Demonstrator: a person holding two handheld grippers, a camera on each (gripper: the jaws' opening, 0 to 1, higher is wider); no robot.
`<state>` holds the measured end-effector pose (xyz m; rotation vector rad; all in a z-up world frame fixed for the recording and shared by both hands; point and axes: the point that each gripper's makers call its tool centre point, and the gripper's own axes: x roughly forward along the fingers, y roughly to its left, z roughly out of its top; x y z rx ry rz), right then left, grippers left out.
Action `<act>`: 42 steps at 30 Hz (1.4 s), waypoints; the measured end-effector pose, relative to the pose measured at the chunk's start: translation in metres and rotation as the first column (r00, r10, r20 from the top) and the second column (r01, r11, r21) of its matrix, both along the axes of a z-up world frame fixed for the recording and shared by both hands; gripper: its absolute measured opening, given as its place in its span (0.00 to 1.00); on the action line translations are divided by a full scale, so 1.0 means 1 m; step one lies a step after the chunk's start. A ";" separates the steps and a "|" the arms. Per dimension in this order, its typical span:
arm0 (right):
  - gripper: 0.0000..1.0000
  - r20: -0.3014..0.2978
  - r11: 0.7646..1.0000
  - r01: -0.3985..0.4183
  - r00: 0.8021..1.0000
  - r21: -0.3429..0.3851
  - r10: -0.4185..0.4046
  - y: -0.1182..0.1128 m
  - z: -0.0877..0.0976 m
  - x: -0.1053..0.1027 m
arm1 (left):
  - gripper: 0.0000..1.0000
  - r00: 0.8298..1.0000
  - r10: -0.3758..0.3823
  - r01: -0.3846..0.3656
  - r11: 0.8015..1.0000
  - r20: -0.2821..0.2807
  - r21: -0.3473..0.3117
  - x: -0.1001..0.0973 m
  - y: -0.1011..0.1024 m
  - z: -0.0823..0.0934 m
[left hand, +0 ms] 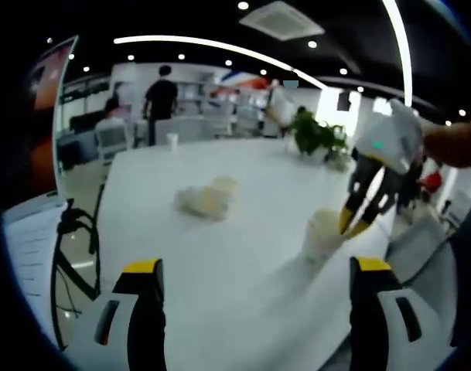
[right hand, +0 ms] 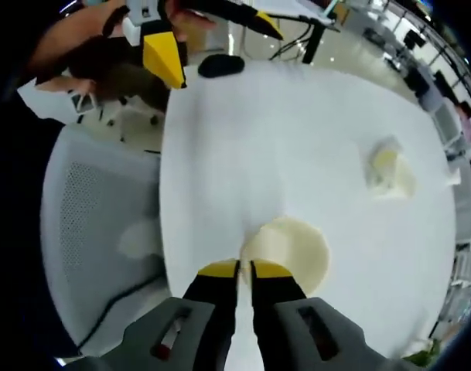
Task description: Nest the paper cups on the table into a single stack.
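I am pinching the rim of a cup [right hand: 285, 246] with my right gripper [right hand: 244, 270], jaws nearly closed on the thin paper wall. My left gripper [left hand: 254, 267] is hanging wide and empty. Beyond the cup, two more cups [left hand: 206, 199] are lying mid-table [left hand: 220, 255]; light, crushable, best taken gently by the rim.

We hold the left gripper [left hand: 254, 282] low and level, jaws spread wide apart with nothing between them. Our right gripper [right hand: 244, 269] points steeply downward, yellow tips nearly touching, pinched on the rim of a paper cup [right hand: 293, 247]. Our bare hand [left hand: 454, 144] grips the right gripper's body from behind.
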<state>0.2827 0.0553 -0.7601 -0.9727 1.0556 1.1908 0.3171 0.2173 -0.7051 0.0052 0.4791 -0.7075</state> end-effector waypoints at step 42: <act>0.69 0.107 0.647 0.336 0.832 0.685 -0.545 -0.110 0.079 0.053 | 0.98 0.992 -0.097 0.091 0.993 0.083 0.080 0.010 -0.038 0.002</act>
